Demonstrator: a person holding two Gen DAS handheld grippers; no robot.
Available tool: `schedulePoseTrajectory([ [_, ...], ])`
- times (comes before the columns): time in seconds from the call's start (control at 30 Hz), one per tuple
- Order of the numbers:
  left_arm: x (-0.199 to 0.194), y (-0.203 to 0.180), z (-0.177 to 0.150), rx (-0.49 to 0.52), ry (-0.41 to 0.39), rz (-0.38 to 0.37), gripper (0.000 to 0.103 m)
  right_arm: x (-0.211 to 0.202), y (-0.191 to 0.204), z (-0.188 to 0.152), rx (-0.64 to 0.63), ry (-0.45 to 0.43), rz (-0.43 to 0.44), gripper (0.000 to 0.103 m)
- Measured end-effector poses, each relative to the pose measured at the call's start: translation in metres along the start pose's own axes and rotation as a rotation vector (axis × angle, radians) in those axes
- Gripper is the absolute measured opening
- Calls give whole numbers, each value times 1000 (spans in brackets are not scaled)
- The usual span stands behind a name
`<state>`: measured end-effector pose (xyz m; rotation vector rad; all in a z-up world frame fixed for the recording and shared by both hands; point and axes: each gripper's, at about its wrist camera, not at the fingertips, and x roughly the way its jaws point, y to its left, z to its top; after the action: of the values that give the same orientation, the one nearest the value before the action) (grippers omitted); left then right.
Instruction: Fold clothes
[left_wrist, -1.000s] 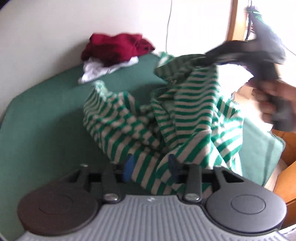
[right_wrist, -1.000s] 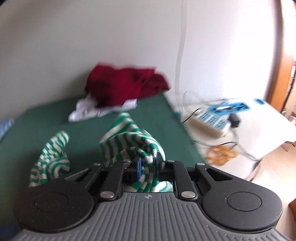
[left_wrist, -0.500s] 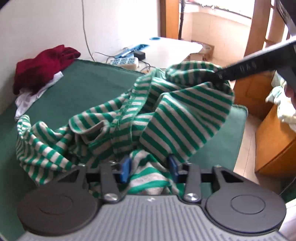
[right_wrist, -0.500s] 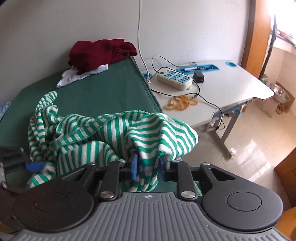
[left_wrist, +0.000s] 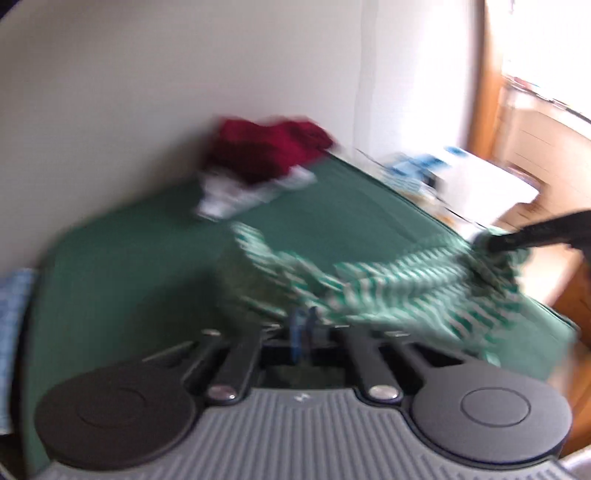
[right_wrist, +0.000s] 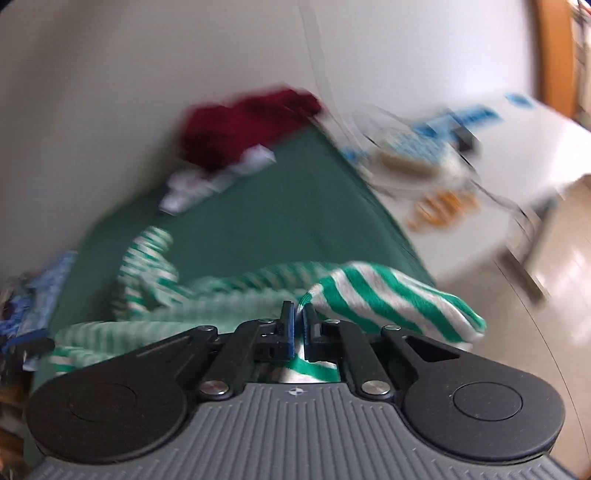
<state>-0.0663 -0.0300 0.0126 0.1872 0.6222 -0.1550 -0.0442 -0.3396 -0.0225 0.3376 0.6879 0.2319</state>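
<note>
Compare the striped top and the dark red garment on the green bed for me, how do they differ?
The striped top is green and white; the red garment is one plain dark colour. The striped top is stretched out near both grippers, with a fold between the right gripper pads, while the red garment sits untouched in a heap by the wall, on something white. Both are unfolded, over the green bed.

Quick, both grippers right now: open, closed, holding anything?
Left gripper: closed; striped garment at its tips, grip too blurred to confirm.
Right gripper: closing, pinching the striped garment's fabric.
</note>
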Motion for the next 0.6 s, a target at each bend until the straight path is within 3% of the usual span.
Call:
schedulePoseTrajectory([
  [0.03, -12, 21, 6, -47, -28, 54, 0, -4, 13, 11, -20, -44, 65, 4],
  [0.13, -44, 71, 8, -171, -64, 104, 0, -11, 50, 39, -34, -156, 265, 3],
  [0.23, -49, 83, -3, -137, -51, 119, 1, -6, 85, 54, -72, -205, 301, 4],
  [0.27, -48, 83, -8, -109, -40, 116, 3, -5, 93, 55, -96, -210, 275, 4],
  [0.3, -43, 78, -13, -73, -26, 100, 12, -4, 100, 55, -122, -213, 240, 7],
  [0.33, -37, 70, -18, -31, -11, 66, 18, -4, 104, 53, -137, -219, 184, 21],
  [0.37, -31, 61, -24, 11, 4, 29, 34, -3, 102, 48, -147, -214, 111, 39],
  [0.4, -25, 51, -28, 55, 7, -17, 50, -2, 100, 42, -155, -205, 36, 48],
  [0.43, -20, 40, -32, 98, 7, -65, 58, -2, 97, 37, -164, -197, -39, 61],
  [0.47, -16, 30, -35, 142, 0, -110, 72, -1, 95, 31, -172, -188, -114, 65],
  [0.6, 2, -8, -38, 291, -21, -291, 79, -5, 66, 5, -115, -105, -337, 65],
])
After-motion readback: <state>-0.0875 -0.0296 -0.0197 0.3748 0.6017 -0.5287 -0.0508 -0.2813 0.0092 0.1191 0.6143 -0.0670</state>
